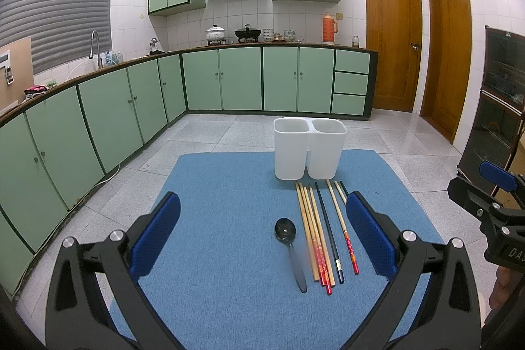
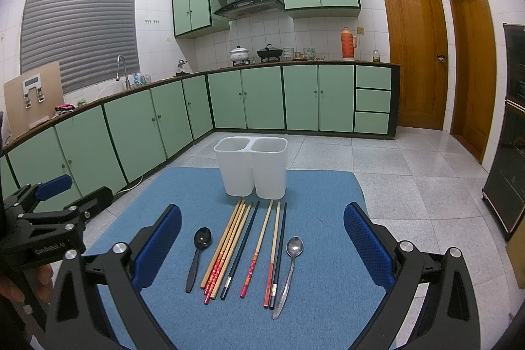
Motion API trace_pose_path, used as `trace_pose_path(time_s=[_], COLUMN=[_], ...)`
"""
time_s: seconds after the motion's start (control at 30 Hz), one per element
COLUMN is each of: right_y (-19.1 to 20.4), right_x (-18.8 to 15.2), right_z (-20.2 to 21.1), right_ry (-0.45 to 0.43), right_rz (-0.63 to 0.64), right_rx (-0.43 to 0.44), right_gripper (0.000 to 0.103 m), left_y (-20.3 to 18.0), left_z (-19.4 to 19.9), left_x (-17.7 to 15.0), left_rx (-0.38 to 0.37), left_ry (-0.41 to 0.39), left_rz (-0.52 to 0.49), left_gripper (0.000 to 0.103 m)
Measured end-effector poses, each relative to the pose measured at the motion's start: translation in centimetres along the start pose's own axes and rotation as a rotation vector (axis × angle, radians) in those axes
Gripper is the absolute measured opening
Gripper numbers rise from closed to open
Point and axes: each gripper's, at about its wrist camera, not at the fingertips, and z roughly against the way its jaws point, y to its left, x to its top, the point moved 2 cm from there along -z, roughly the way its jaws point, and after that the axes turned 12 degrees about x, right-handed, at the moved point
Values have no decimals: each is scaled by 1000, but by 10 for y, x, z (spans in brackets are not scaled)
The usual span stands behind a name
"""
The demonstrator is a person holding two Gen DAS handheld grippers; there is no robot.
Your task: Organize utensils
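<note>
A white two-compartment utensil holder (image 1: 308, 148) (image 2: 252, 166) stands at the far edge of a blue mat (image 1: 216, 218) (image 2: 328, 218); both compartments look empty. In front of it lie several wooden and dark chopsticks (image 1: 316, 235) (image 2: 236, 246) in a row. A black spoon (image 1: 288, 246) (image 2: 198, 253) lies left of them, a steel spoon (image 2: 290, 271) right of them. My left gripper (image 1: 262, 238) is open and empty, above the mat near the black spoon. My right gripper (image 2: 262, 248) is open and empty above the chopsticks.
The mat lies on a grey tiled floor (image 1: 229, 133). Green kitchen cabinets (image 1: 131, 107) run along the left and back. Wooden doors (image 1: 393, 38) stand at the back right, a dark cabinet (image 1: 498, 94) at the right edge.
</note>
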Motion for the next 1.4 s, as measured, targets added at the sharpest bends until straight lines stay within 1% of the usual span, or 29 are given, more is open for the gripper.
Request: trace_pose_path(time_s=[0.23, 0.43, 0.47, 0.63, 0.67, 0.77, 0.83, 0.97, 1.03, 1.07, 1.13, 1.17, 1.23, 1.27, 1.3, 1.4], right_y=[0, -8, -7, -17, -20, -31, -41, -64, -74, -78, -83, -86, -91, -93, -95, -100], right_x=[-1, -3, 3, 4, -2, -5, -10, -29, -41, -47, -57, -62, -69, -72, -74, -79], right_z=[-1, -6, -5, -29, -34, -54, -71, -108, -127, -134, -148, -153, -164, -168, -171, -176], right_ry=[1, 22, 26, 60, 65, 103, 147, 256, 323, 348, 393, 413, 436, 445, 453, 472], right_rz=[0, -4, -5, -11, -9, -20, -47, -102, -124, -135, -157, -168, -185, -195, -201, -211], right_rx=[0, -7, -9, -20, -21, -25, -18, -27, -28, -22, -19, -16, -10, -6, -4, -6], right_gripper=[97, 97, 97, 97, 97, 96, 88, 77, 63, 60, 51, 49, 45, 44, 42, 39], left_y=[-1, 7, 7, 3, 2, 0, -2, -8, -15, -21, -27, -31, -35, -37, -39, -43], left_z=[0, -9, -12, -37, -44, -70, -87, -120, -136, -141, -153, -160, -171, -178, -184, -195], left_x=[-1, -2, -2, -4, -4, -7, -10, -18, -25, -30, -36, -40, -46, -50, -54, -61], left_rx=[-1, 6, 8, 16, 19, 28, 31, 24, 22, 22, 20, 18, 11, 8, 4, -1], left_ry=[1, 24, 31, 76, 83, 125, 160, 243, 284, 298, 327, 345, 379, 401, 420, 465], left_rz=[-1, -10, -13, -24, -28, -41, -52, -58, -75, -81, -92, -96, -100, -100, -100, -89], left_gripper=[98, 98, 98, 98, 98, 98, 98, 98, 98, 98, 96, 95, 88, 82, 79, 79])
